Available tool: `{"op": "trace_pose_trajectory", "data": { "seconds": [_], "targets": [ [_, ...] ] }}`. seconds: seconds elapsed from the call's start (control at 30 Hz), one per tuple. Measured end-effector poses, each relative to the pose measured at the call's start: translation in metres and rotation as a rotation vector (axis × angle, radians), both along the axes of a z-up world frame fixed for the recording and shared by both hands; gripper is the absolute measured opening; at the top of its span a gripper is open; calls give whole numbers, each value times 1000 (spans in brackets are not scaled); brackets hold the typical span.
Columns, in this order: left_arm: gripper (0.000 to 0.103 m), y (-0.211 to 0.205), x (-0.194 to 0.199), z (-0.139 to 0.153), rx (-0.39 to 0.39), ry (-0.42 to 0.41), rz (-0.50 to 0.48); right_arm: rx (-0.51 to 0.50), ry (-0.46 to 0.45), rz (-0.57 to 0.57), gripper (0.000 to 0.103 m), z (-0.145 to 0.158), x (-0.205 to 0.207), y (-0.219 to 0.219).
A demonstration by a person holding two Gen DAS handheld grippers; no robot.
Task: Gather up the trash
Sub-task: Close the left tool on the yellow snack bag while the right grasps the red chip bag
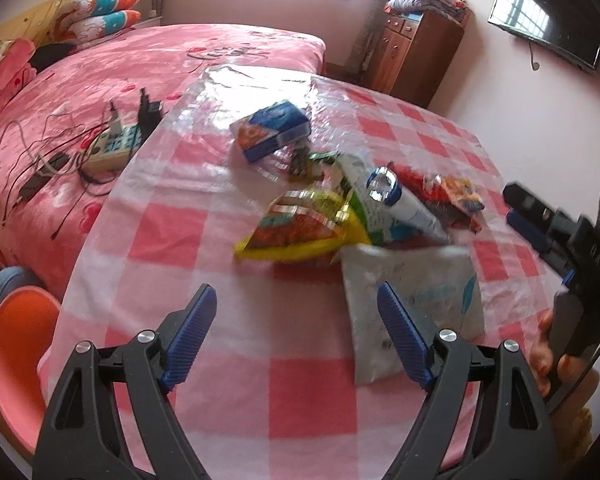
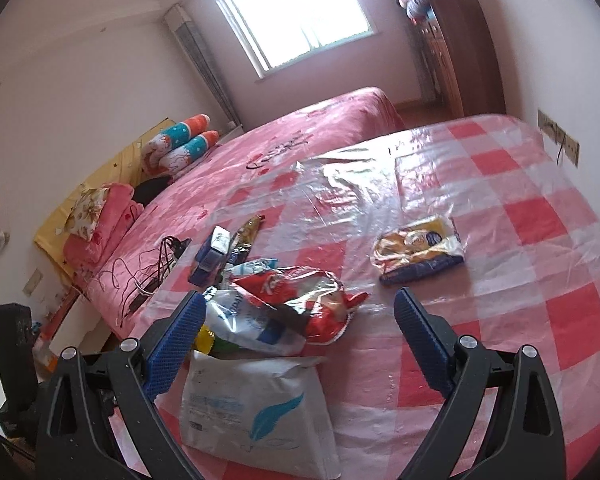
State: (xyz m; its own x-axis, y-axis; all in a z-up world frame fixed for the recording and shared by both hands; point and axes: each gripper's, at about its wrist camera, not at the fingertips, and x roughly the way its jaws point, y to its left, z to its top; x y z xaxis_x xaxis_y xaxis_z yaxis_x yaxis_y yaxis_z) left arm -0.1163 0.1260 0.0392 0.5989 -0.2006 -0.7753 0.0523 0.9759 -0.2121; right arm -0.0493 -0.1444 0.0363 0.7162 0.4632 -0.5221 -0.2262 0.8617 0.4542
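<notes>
A checked table (image 2: pixel 520 240) beside the bed (image 1: pixel 80 92) carries the trash: wrappers heaped mid-table, likely bunched for collecting, around a white pouch (image 2: pixel 256 404). The right gripper (image 2: pixel 298 344) and left gripper (image 1: pixel 296 338) hover with fingers apart, holding nothing.

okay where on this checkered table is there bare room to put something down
Free: the near-left cloth, between the yellow wrapper and the table edge; and the far right side, past the lone yellow-blue bag. Crowded: the middle, where the red bag, white pouch and blue box cluster.
</notes>
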Motion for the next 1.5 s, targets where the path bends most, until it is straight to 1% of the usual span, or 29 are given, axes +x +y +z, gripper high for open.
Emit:
{"op": "trace_pose_trajectory", "data": {
  "seconds": [0.17, 0.27, 0.4, 0.53, 0.77, 0.87, 1.03, 1.23, 1.43, 1.5],
  "targets": [
    [83, 1, 25, -1, -28, -3, -3, 20, 36, 53, 94, -7, 8, 6],
    [83, 2, 41, -5, -47, 11, -7, 7, 44, 88, 94, -9, 10, 16],
    [83, 2, 55, -12, -54, 23, -22, -13, 44, 135, 94, -10, 11, 29],
    [83, 1, 63, -18, -64, 32, -39, -31, 66, 126, 94, -14, 17, 32],
    [83, 3, 72, -29, -86, 43, -56, -42, 103, 93, 94, -18, 37, 30],
    [83, 6, 74, -32, -110, 43, -57, -49, 119, 95, 94, -21, 45, 30],
    [83, 5, 74, -34, -114, 23, -67, -39, 158, 108, 94, -30, 56, 32],
    [83, 5, 72, -35, -122, -5, -82, -61, 155, 112, 94, -30, 63, 36],
    [83, 1, 69, -37, -102, -33, -111, -109, 146, 122, 94, -30, 66, 44],
    [81, 0, 67, -37, -97, -37, -116, -124, 143, 122, 94, -30, 66, 47]
  ]
}}
